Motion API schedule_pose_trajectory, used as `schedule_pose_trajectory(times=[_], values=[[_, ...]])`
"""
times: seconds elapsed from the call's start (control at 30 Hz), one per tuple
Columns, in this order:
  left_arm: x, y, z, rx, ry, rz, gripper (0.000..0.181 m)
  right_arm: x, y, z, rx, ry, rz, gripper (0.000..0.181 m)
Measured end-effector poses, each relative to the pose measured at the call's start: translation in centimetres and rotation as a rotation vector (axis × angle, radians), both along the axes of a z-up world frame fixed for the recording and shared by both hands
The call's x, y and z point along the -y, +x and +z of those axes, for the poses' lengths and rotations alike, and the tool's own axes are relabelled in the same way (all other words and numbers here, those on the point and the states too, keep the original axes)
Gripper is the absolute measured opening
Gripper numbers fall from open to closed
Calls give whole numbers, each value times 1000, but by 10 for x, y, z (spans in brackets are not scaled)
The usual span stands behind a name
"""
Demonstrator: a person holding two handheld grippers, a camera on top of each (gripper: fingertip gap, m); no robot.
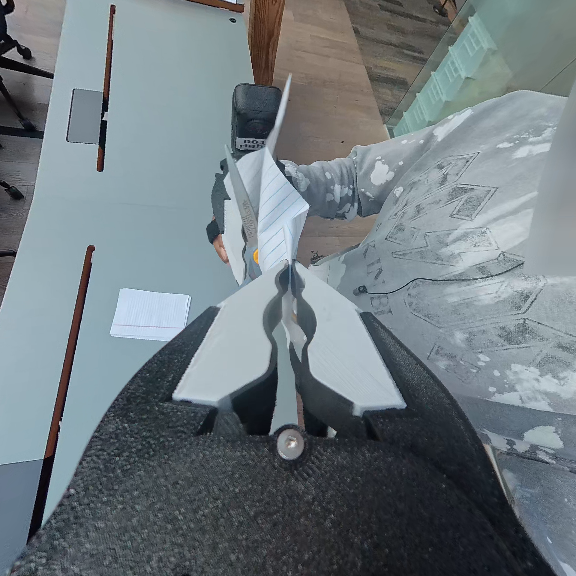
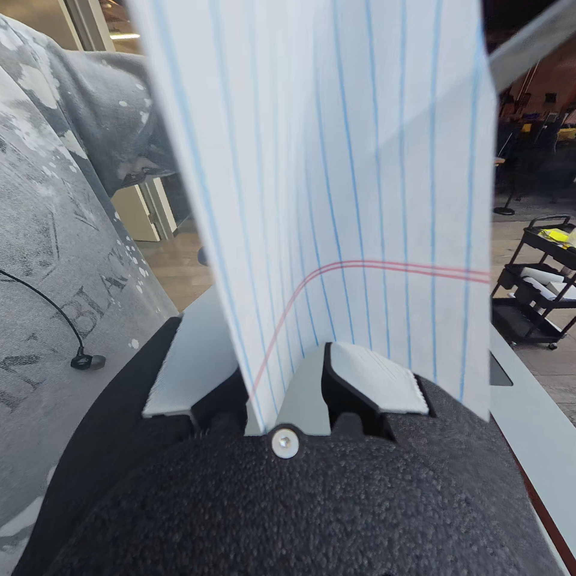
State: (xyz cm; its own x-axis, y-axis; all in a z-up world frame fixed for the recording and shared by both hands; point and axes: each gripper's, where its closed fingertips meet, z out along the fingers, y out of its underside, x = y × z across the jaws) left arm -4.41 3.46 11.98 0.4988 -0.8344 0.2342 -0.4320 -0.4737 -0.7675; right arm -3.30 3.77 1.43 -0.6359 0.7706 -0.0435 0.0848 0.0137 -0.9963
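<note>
Pale grey desk [image 1: 162,174] with cable slots, wood-plank floor [image 1: 324,93], wooden post [image 1: 265,37], frosted glass railing [image 1: 461,71]; black utility cart [image 2: 536,280] beside desk, dim room behind.

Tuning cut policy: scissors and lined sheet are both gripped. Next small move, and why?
Probably ease the left gripper forward a touch, feeding the scissors deeper into the lined sheet. One blade lies against the paper, which the right gripper holds upright. The sheet looks buckled near the pivot, so go slowly.
</note>
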Motion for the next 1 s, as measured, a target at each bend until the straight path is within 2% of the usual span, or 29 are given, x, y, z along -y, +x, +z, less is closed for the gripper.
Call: schedule_pose_trajectory(times=[0.07, 0.13, 0.23, 0.37, 0.47, 0.63, 0.73, 0.8, 0.87, 1.0], values=[[0, -1, -4, 20, -6, 5, 0, -2, -2, -2, -15, -2, -23, 101], [0, -2, -8, 52, -12, 12, 0, -1, -2, -2, -35, -34, -15, 15], [-1, 1, -21, 110, -23, 28, 0, 6, -3, -1, -74, -128, -6, 3], [-2, -2, -34, 194, -21, 58, 0, 14, -2, -9, -81, -247, 33, 0], [-5, -16, -29, 290, 8, 114, 0, 13, -1, -18, -74, -315, 36, 0], [-7, -54, -20, 419, 73, 238, 0, 9, 4, -38, -74, -400, 27, 0], [-8, -86, -22, 521, 86, 347, 0, 8, 9, -47, -88, -435, 22, 0], [-12, -108, -44, 563, 68, 436, 0, 6, 13, -51, -109, -467, 18, 0], [-14, -127, -84, 631, 4, 524, 0, 4, 10, -68, -81, -429, -26, 0], [-17, -153, -221, 730, -199, 758, 0, -10, 10, -103, -26, -494, -98, 0]])
